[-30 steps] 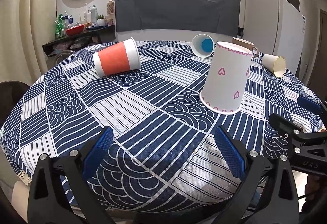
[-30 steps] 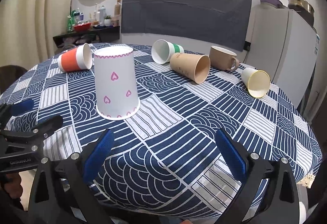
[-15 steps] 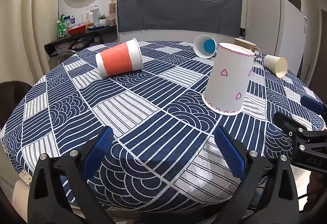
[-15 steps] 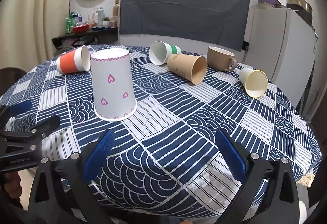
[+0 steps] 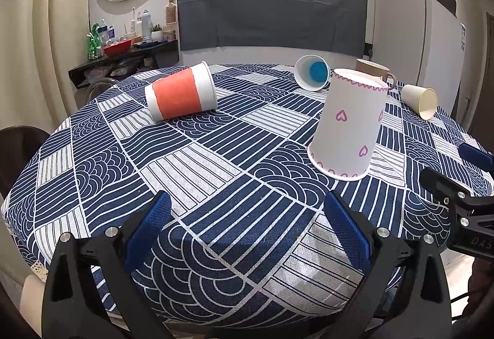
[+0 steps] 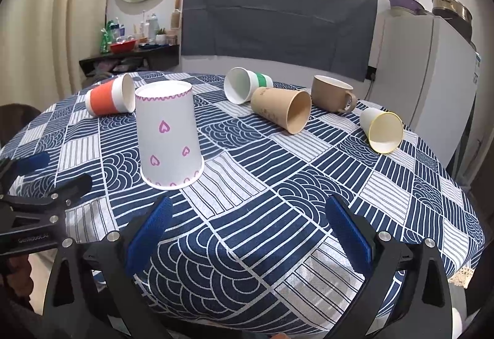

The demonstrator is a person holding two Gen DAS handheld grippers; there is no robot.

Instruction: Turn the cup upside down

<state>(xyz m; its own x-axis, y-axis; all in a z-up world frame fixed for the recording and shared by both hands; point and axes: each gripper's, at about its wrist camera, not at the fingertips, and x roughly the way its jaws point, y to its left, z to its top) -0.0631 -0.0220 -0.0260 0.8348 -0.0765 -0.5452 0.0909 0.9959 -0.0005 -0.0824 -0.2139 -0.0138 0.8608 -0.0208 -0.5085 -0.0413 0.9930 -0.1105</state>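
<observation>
A white paper cup with pink hearts (image 5: 349, 125) stands upside down, rim on the blue patterned tablecloth (image 5: 191, 159); it also shows in the right wrist view (image 6: 168, 135). My left gripper (image 5: 247, 227) is open and empty near the table's front edge, left of and short of the cup. My right gripper (image 6: 247, 227) is open and empty, right of and short of the cup. Each gripper shows at the edge of the other's view: the right one (image 5: 460, 181), the left one (image 6: 46, 178).
Other cups lie on their sides: an orange-banded one (image 5: 180, 95), a green-banded one (image 6: 245, 87), a brown paper one (image 6: 282, 110), a yellow-rimmed one (image 6: 383, 130). A brown mug (image 6: 333, 93) stands upright at the back. A fridge (image 6: 426, 70) stands right.
Both grippers have risen and pulled back slightly from the table. The heart cup has not moved. Both jaws stay open.
</observation>
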